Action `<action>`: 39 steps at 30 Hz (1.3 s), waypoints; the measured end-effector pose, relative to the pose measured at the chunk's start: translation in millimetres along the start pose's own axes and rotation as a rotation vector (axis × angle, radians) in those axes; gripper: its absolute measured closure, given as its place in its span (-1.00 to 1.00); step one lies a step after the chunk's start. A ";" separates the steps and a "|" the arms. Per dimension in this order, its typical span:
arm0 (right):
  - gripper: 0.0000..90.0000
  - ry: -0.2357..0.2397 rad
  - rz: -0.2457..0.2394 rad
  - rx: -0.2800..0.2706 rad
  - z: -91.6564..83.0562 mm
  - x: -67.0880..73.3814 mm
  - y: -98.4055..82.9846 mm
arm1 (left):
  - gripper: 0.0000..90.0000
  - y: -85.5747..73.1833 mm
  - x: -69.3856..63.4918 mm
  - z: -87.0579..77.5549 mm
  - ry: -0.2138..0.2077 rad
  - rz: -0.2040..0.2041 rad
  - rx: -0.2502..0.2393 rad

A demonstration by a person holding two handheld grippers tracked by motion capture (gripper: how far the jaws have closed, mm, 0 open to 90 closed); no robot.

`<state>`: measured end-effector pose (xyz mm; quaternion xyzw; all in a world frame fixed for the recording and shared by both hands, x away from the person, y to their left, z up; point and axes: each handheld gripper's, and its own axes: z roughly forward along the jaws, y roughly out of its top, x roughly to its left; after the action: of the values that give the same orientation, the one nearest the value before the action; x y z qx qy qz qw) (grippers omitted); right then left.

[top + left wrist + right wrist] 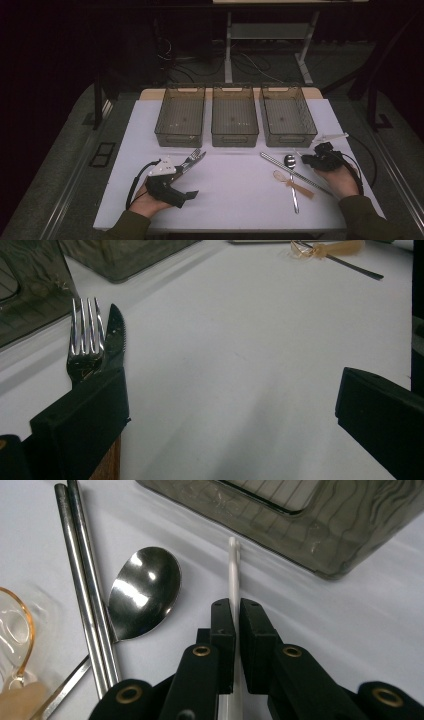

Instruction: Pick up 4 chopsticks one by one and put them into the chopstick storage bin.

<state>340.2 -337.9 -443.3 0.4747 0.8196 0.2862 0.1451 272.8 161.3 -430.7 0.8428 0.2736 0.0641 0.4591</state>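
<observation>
The white utensil's (233,575) handle hides between the jaws, perhaps plastic.

High view overhead, facing forward over table (235,190); gripper views low, close; all share metal spoon (142,592).

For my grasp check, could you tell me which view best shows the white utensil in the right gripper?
The right gripper view: the white utensil stands edge-on, pinched in the right gripper. The high view shows it small and faint.

— The spoon (142,592) and chopsticks (82,580) look like polished, glossy metal.
— The fork (86,342) too (its neighbour's handle (107,465) looks wooden); the bin (310,515) is smoky translucent plastic, the tabletop (250,365) matt white.
</observation>
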 end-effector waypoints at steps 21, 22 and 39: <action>0.44 0.034 0.010 -0.066 -5.7 0.7 1.7 | -1.00 -0.2 -0.3 0.5 -0.007 0.003 0.003; 0.44 0.034 0.010 -0.066 -5.7 0.7 1.7 | -1.00 -0.2 -0.4 0.5 -0.008 0.003 0.004; 0.49 0.106 -0.026 -0.048 -53.7 2.9 -25.1 | -1.00 -0.2 -1.3 -0.5 -0.012 0.004 -0.002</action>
<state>293.9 -362.9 -415.8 0.4444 0.8252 0.3286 0.1165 271.4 161.1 -430.4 0.8433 0.2689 0.0604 0.4615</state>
